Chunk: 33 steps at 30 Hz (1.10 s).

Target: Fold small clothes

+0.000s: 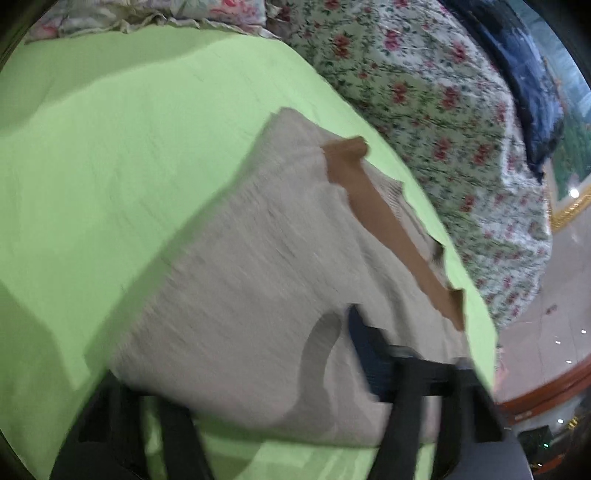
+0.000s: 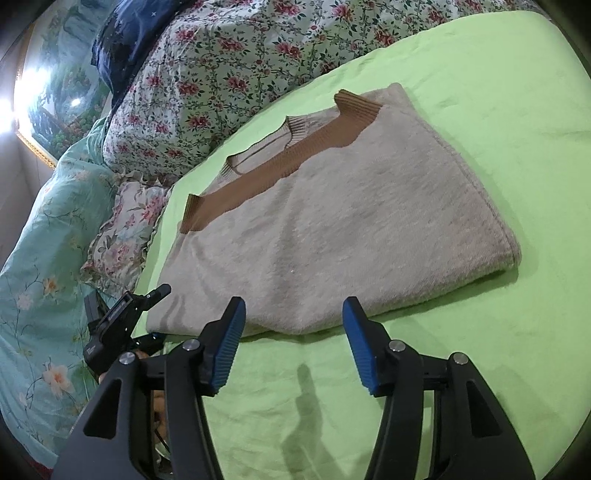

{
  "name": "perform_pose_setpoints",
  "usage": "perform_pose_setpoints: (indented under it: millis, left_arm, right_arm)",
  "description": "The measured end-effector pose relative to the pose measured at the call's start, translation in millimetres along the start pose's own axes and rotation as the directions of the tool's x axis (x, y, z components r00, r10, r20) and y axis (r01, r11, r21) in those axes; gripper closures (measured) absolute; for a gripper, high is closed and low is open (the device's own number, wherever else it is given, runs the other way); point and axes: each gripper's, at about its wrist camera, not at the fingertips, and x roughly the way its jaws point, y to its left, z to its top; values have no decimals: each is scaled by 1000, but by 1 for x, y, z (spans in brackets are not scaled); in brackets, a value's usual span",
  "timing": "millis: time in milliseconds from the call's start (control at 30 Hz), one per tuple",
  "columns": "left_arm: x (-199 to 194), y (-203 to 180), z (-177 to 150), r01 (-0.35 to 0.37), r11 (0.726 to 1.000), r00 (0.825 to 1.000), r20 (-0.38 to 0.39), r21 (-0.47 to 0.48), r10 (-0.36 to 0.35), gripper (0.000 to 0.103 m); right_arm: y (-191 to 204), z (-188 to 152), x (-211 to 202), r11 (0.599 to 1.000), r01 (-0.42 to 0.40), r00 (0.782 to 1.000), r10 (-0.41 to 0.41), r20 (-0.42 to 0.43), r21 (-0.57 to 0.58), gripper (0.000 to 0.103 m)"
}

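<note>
- Starting with the right gripper (image 2: 293,345): its blue-padded jaws stand apart with nothing between them, hovering over bare green sheet (image 2: 498,122) just short of the sweater's near edge.
- Folded beige sweater (image 2: 332,229) sits at 12 o'clock from that gripper, flat on the sheet, with its brown ribbed trim (image 2: 280,162) running across the far side toward 11 o'clock.
- Left gripper (image 2: 146,314) shows up at about 9 o'clock in the right wrist view, right at the sweater's left corner. In its own blurry view the sweater (image 1: 240,277) fills the space between its fingers (image 1: 365,350), but I can't tell if the pads are actually pinching the fabric or just sitting around it.
- Further out, a floral quilt (image 2: 229,74) is piled along the sheet's far-left edge from 10 to 12 o'clock, with a teal flowered cover (image 2: 40,266) at 9 o'clock and a dark blue cloth (image 2: 125,33) up top.
- Nothing lies between the right gripper and the sweater.
</note>
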Motion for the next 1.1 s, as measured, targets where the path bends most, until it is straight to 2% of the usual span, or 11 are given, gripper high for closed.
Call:
perform_pose_setpoints:
  millis: [33, 100, 233, 433, 500, 600, 667, 867, 933, 1033, 1100]
  left_arm:
    - [3, 2, 5, 0, 1000, 1000, -12, 4, 0, 83]
    - [3, 2, 13, 23, 1000, 1000, -22, 0, -23, 89]
    - [-18, -38, 14, 7, 989, 999, 35, 148, -12, 91]
    - [-29, -121, -7, 89, 918, 994, 29, 385, -109, 95]
    - [-24, -149, -23, 113, 880, 992, 2, 461, -128, 95]
    - [-7, -184, -53, 111, 815, 993, -35, 569, -111, 95]
    - [7, -195, -70, 120, 777, 993, -70, 618, -98, 95]
    - [32, -195, -92, 170, 765, 983, -162, 621, -87, 96]
    - [32, -194, -93, 179, 762, 981, -167, 623, -94, 96]
    - [30, -195, -93, 186, 756, 980, -175, 628, -96, 96]
    - [29, -194, -93, 173, 748, 983, -165, 641, -85, 96]
  right_arm:
    - [-2, 3, 1, 1000, 3, 1000, -3, -1, 1, 47]
    - [-5, 8, 2, 1000, 10, 1000, -10, -2, 4, 47]
    - [-15, 25, -2, 1000, -7, 1000, 7, 12, 23, 47]
    - [-22, 64, 5, 994, -103, 994, 104, -36, 44, 45]
    - [-16, 81, 12, 988, -148, 987, 150, -62, 33, 37]
    - [-8, 102, 39, 949, -308, 935, 315, -165, 70, 19]
    - [-3, 109, 60, 926, -364, 897, 379, -230, 104, 17]
    - [16, 124, 136, 893, -419, 823, 449, -349, 161, 17]
    - [26, 131, 158, 893, -420, 817, 449, -362, 161, 17]
    - [47, 147, 185, 924, -374, 851, 378, -364, 85, 30]
    - [56, 156, 197, 939, -340, 870, 334, -362, 48, 68]
